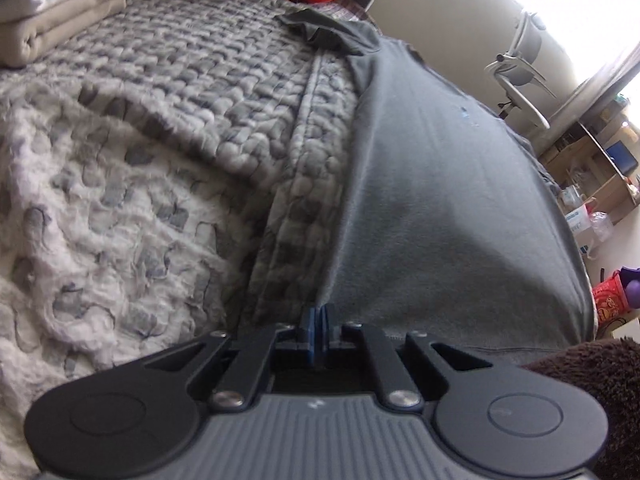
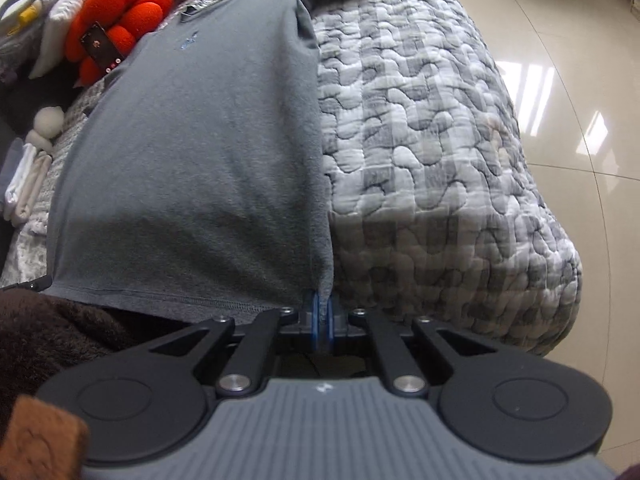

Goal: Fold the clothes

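The grey T-shirt (image 1: 448, 184) is spread flat on the quilted bed cover (image 1: 224, 92), its long axis running straight away from both tongs: the hem lies nearest, the collar and a small blue chest mark farthest. One sleeve (image 1: 324, 32) is seen bunched at the far end in the left view. The left tongs (image 1: 319, 316) are pressed together on the hem corner at the shirt's left edge, and the right tongs (image 2: 322, 308) are pressed together on the opposite hem corner (image 2: 320, 280) at its right edge, so each side is held by its own arm and neither is nearer the middle. With the hem pinched at both corners and the body lying ahead, the scene is judged to fit either a straightening pull toward the holder or a carrying of the hem forward toward the collar; which of the two it is cannot be settled.

Beyond the collar an orange plush cushion (image 2: 120, 12) with a dark phone (image 2: 102, 50) on it is seen, close to the shirt's far end. Folded pale laundry (image 1: 60, 12) is stacked well apart on the left. A brown fleecy sleeve (image 2: 52, 332) is visible near the hem.
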The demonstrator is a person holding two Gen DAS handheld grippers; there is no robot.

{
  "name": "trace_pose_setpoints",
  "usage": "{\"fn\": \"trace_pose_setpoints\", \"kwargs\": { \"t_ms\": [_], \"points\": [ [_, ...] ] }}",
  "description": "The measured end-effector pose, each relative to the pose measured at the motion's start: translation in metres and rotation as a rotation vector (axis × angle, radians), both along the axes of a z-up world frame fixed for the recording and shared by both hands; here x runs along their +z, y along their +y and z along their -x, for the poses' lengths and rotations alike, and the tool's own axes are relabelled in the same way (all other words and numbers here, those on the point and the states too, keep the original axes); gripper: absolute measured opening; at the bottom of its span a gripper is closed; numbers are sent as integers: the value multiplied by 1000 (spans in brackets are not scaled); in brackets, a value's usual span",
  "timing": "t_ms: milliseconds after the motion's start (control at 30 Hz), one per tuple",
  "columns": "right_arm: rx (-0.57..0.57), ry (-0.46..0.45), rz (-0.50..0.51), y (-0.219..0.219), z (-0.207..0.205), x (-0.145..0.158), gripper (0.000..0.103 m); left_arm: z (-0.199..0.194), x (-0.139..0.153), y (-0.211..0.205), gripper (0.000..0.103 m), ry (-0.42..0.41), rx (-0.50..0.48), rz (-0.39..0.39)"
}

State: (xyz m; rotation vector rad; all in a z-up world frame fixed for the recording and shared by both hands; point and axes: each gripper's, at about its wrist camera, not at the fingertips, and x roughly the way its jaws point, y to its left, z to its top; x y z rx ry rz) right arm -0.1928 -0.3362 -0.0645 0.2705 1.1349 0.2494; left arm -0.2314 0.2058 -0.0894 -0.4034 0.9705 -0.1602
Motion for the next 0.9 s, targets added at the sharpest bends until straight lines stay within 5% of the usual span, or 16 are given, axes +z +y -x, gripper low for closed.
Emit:
{"fn": "trace_pose_setpoints", "kwargs": {
  "t_ms": [167, 267, 367, 633, 900],
  "points": [
    [-21, 29, -8, 1, -6, 2, 14, -9, -2, 0, 5, 67, -5, -50],
    [-25, 5, -9, -2, -5, 17, 18, -9, 11, 7, 19, 62, -7, -60],
    [-44, -37, -21, -6, -3, 34, 46, -11, 30, 17, 36, 9, 1, -50],
    [-174, -116, -62, -8, -17, 57, 46, -51, 60, 20, 47, -49, 1, -31],
    [-273, -144, -126, -10, -81, 66, 46, -113, 70, 9, 48, -63, 9, -25]
  ]
}}
